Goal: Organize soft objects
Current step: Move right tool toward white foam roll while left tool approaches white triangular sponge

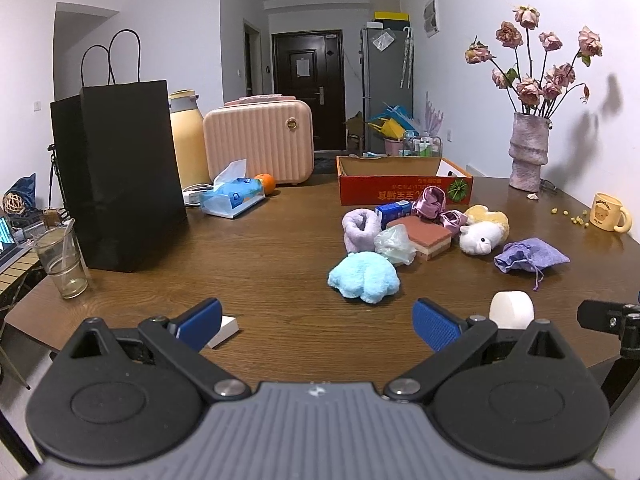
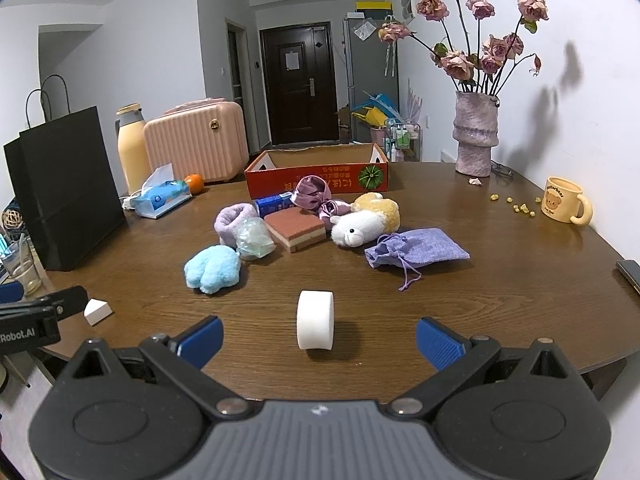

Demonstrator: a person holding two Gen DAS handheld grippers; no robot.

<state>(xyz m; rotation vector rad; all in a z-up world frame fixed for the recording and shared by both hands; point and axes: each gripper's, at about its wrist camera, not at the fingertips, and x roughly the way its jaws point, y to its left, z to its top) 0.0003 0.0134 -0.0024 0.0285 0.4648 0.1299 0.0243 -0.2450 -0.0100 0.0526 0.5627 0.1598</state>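
White walls [image 1: 168, 20], dark door [image 1: 307, 88] at 12 o'clock, grey fridge [image 1: 386, 88] approx 1 o'clock, wood table [image 1: 280, 248].

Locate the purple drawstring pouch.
In the right wrist view, the pouch lies right of centre on the table, beside the white plush.

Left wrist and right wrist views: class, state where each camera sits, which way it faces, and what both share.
Left wrist: sits behind the open left tool, facing across the table; the right tool's edge shows.
Right wrist: sits behind the open right tool, facing the white roll.
Shared: blue plush, red box.
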